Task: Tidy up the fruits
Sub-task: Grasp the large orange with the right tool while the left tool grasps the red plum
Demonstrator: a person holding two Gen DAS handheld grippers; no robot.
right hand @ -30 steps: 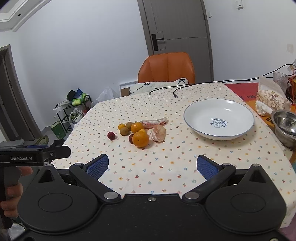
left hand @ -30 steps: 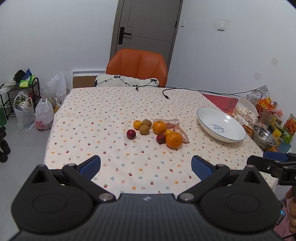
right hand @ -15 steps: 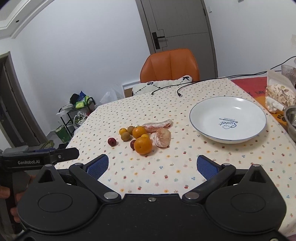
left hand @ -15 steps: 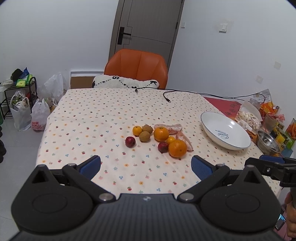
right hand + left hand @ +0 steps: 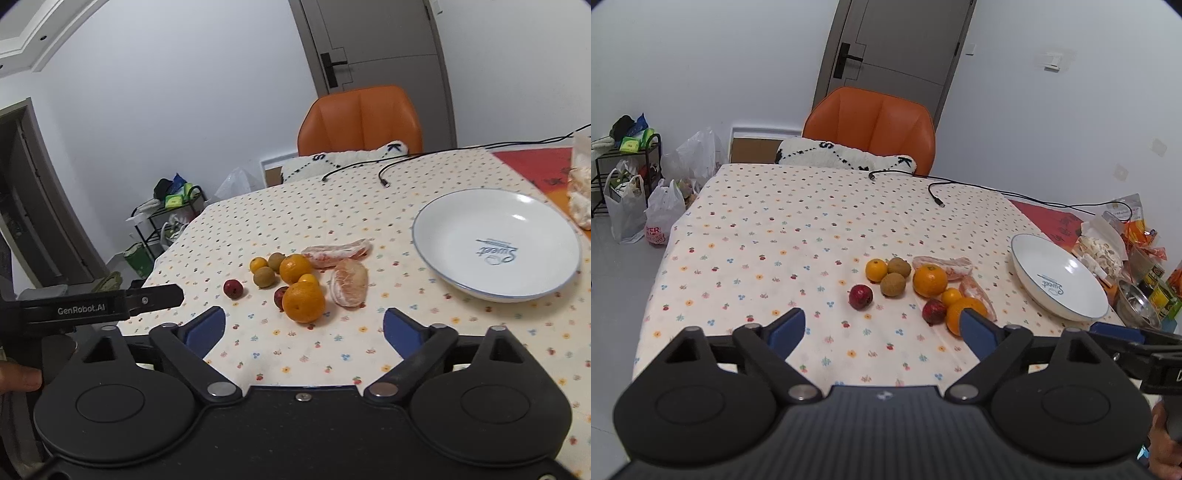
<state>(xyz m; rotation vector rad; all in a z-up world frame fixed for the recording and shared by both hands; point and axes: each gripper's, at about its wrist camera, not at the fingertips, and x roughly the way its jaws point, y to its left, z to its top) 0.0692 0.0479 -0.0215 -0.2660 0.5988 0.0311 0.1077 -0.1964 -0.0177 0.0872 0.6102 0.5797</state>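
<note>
A cluster of fruit lies mid-table: a big orange (image 5: 303,302), a second orange (image 5: 294,268), small mandarins (image 5: 258,264), two brown kiwis (image 5: 893,284), two dark red fruits (image 5: 860,296), a peeled citrus half (image 5: 349,282) and a pink peeled segment (image 5: 335,253). An empty white plate (image 5: 496,240) sits to the right of them. My left gripper (image 5: 882,330) is open, hovering near the table's front edge before the fruit. My right gripper (image 5: 304,326) is open too, just short of the big orange. Neither holds anything.
An orange chair (image 5: 871,127) with a white cushion (image 5: 846,157) stands behind the table. Black cables (image 5: 997,190) cross the far side. Snack bags and a steel bowl (image 5: 1137,308) crowd the right edge. Bags and a rack (image 5: 628,192) stand on the floor left.
Both grippers have moved forward toward the fruit, which now looks larger and closer in both views. Their fingers stay open. Nothing on the table has shifted.
</note>
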